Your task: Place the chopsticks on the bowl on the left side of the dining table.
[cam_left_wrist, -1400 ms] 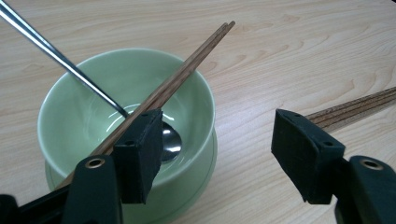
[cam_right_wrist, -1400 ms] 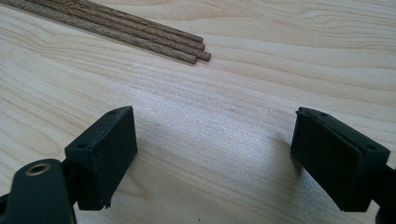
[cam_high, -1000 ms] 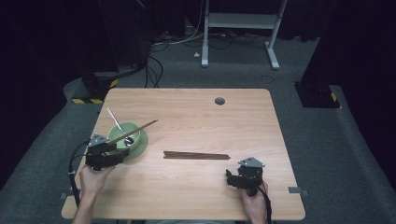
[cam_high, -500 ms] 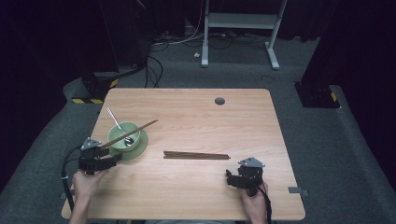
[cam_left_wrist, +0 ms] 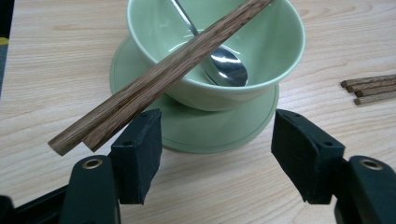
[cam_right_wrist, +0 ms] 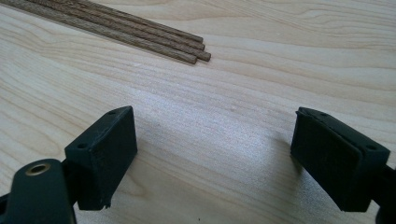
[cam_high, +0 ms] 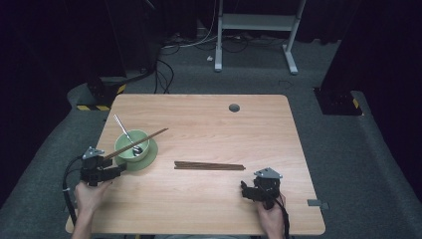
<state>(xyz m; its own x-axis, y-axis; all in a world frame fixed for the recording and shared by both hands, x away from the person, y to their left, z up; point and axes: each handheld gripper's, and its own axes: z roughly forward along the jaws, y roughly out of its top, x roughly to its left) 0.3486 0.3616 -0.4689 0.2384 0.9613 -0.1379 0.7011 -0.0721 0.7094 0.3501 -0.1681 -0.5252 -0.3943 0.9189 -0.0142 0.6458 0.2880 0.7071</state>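
A pale green bowl point(cam_high: 132, 145) stands on a matching saucer point(cam_high: 151, 155) at the table's left, with a metal spoon point(cam_high: 123, 130) in it. A pair of wooden chopsticks point(cam_high: 144, 140) lies slanted across the bowl's rim. My left gripper point(cam_high: 119, 170) is open just left of the saucer. In the left gripper view its jaws point(cam_left_wrist: 219, 154) hold nothing; the chopsticks' near end point(cam_left_wrist: 107, 119) hangs over the left pad, with the bowl point(cam_left_wrist: 280, 60) and spoon point(cam_left_wrist: 229, 67) beyond. My right gripper point(cam_high: 245, 189) is open and empty point(cam_right_wrist: 215, 154) near the table's front edge.
Several more wooden chopsticks point(cam_high: 209, 166) lie side by side mid-table, their ends just beyond my right gripper point(cam_right_wrist: 140, 32) and at the right edge of the left gripper view point(cam_left_wrist: 371, 88). A round cable hole point(cam_high: 234, 107) sits near the far edge.
My left gripper has drawn back to the left and slightly toward the near edge, away from the bowl. The chopsticks on the bowl and the right gripper have not moved.
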